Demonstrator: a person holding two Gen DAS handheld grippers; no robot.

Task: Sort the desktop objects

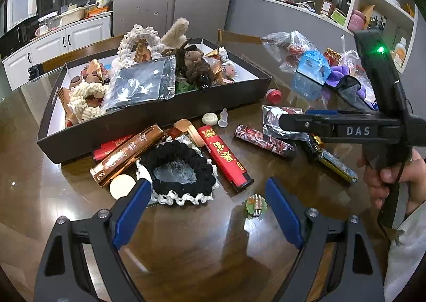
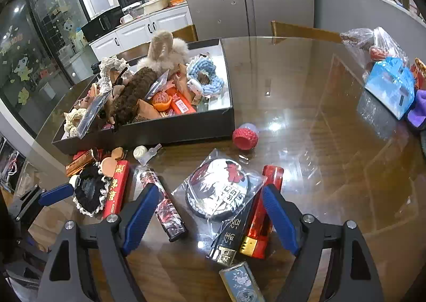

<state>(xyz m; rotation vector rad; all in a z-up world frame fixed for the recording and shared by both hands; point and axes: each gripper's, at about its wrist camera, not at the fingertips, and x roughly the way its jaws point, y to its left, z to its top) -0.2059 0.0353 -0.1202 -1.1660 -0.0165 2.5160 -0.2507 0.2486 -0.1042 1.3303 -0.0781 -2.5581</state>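
A black box (image 1: 149, 118) full of knitted rings and plush toys sits on the glossy wooden table; it also shows in the right wrist view (image 2: 170, 129). Loose items lie in front of it: a black scrunchie (image 1: 177, 168), a red lighter (image 1: 223, 158), a patterned lighter (image 1: 263, 142), a bronze lighter (image 1: 125, 155) and a small green charm (image 1: 256, 204). My left gripper (image 1: 207, 206) is open and empty, just above the table near the scrunchie and charm. My right gripper (image 2: 210, 211) is open and empty over a bagged round mirror (image 2: 218, 190) and a red-and-gold lighter (image 2: 262, 222).
A red cap (image 2: 245, 137) lies right of the box. A blue gift box (image 2: 388, 86) and plastic bags (image 1: 290, 46) sit at the table's far right. A tin lighter (image 2: 239, 283) lies near the front edge. The right gripper's body (image 1: 346, 129) shows in the left wrist view.
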